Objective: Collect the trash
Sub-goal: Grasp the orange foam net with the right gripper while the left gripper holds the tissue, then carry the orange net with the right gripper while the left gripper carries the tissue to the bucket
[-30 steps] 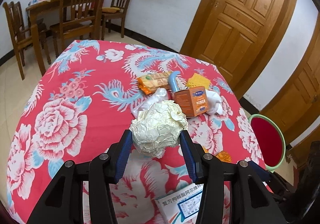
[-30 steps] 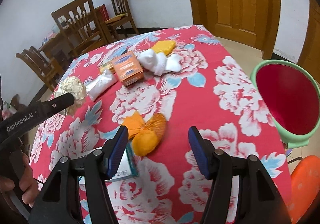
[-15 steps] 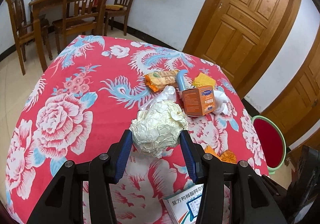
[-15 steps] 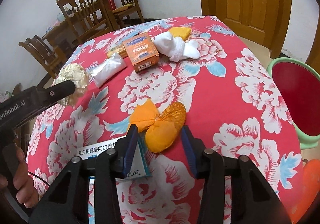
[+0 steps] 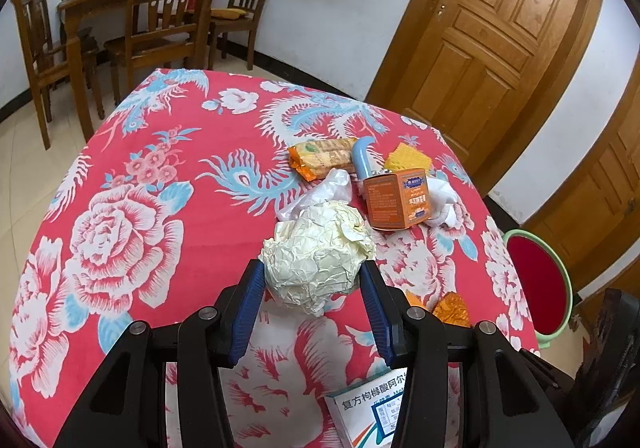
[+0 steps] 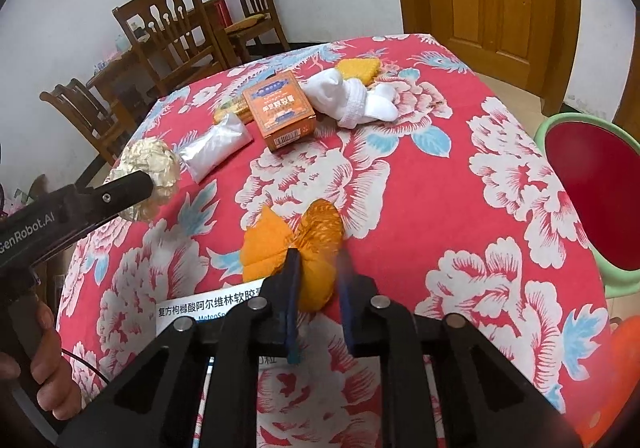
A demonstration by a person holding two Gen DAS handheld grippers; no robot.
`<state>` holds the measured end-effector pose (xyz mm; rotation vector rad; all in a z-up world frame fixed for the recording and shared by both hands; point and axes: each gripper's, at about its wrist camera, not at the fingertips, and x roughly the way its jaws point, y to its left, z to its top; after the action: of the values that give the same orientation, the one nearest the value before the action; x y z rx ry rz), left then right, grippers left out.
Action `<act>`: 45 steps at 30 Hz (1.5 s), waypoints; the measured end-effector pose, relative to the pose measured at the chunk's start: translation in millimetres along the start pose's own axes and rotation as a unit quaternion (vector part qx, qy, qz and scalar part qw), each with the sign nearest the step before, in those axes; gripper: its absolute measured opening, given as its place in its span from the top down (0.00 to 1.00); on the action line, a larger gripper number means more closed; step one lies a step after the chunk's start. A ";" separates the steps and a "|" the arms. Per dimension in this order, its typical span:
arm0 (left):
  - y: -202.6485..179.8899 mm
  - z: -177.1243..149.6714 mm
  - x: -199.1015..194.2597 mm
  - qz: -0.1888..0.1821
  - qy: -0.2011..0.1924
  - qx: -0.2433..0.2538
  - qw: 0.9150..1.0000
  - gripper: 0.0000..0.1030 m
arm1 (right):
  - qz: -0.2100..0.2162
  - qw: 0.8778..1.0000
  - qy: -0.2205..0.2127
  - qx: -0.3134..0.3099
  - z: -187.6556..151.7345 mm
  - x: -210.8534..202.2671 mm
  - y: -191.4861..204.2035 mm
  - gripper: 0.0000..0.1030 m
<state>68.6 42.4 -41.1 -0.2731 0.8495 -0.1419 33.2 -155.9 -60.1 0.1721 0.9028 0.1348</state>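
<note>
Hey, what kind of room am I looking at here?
Most likely a home dining room: a table under a red floral tablecloth, wooden dining chairs around a second table by the wall, and panelled wooden doors.

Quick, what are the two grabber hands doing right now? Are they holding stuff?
Left gripper: shut on the crumpled paper ball.
Right gripper: jaws have just been closing, now pinching the orange wrapper.

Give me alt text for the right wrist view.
The right gripper has just been closing on an orange wrapper lying on the red flowered tablecloth. At left, the left gripper holds a crumpled paper ball; an orange box and white socks lie beyond.
</note>
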 end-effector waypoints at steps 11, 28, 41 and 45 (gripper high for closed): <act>-9.4 0.8 -2.8 -0.004 -0.003 0.008 1.000 0.51 | -0.016 0.999 -0.037 0.015 7.1 -17.7 -13.2 0.84; -57.4 5.2 -3.3 -0.035 0.003 0.050 0.998 0.51 | -0.054 0.994 -0.079 0.049 17.4 -56.3 -61.3 0.84; -127.6 6.4 8.2 -0.071 0.017 0.106 0.992 0.51 | -0.090 0.985 -0.105 0.104 15.9 -85.5 -126.7 0.84; -149.3 4.0 14.7 -0.079 0.025 0.123 0.989 0.51 | -0.102 0.981 -0.110 0.124 12.3 -91.7 -148.2 0.84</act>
<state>79.0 -103.0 -5.3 -0.1038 0.8503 -0.3995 -6.6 -319.3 -12.6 0.3179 0.7086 -0.1856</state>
